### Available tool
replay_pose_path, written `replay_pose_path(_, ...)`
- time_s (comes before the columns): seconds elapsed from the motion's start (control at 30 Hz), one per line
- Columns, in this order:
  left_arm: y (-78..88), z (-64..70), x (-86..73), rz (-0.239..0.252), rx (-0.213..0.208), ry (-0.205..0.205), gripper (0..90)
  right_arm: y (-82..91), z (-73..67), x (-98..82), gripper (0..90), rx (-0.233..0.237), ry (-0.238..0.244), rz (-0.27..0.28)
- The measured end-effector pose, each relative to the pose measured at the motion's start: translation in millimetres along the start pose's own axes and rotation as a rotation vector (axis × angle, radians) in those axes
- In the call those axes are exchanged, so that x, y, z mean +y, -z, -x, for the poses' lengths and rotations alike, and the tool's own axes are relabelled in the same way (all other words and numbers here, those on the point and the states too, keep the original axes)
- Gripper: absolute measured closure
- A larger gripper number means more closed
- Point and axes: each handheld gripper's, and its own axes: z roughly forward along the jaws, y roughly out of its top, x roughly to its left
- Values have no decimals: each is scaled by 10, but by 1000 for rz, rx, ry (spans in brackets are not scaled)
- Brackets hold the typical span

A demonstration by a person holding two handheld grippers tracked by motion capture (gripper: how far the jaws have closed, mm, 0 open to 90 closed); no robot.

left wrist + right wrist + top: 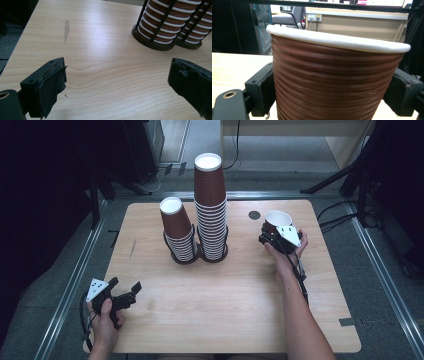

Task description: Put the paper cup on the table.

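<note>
Cup (337,82): reddish-brown wall with horizontal ribbing, white rim. Stacks (210,215): same brown cups, white rims showing as stripes, white bottoms on top; holders (155,43) black. Desk (225,310): light wood grain, one grey streak (66,30), dark round spot (254,214). Gripper (279,239) black, grey plate.

One loose cup (276,220), two cup stacks (210,210), apparently two holders (186,257), two claws (121,296).

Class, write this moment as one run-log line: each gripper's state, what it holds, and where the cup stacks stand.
right gripper: shut on brown ribbed paper cup, upright | left gripper: open, empty, over wooden table | two stacks of inverted cups: black holders, mid-table
</note>
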Motion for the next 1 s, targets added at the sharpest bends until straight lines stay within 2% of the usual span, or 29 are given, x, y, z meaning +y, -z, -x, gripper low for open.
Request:
replay_pose_path(0.07, -1, 0, 0, -2, 1, -1, 17, -8, 4, -7, 120, 2, -7, -12)
replay_pose_path(0.3, -9, 5, 1, -7, 0, -5, 17, -23, -10, -61, 118, 4, 33, -42)
replay_pose_path(0.33, -9, 4, 1, -7, -1, -4, 17, -29, 4, -74, 118, 4, 17, -43)
replay_pose_path(0.5, -12, -4, 4, -5, -3, 0, 17, -32, 24, -113, 116, 2, 22, -56)
replay_pose_path(0.67, -14, -5, 5, -7, -3, 2, 17, -17, 49, -131, 111, 0, 4, -69)
replay_pose_path(1.0, -16, -7, 6, -9, -5, 3, 17, 42, 65, -154, 101, 1, 24, -69)
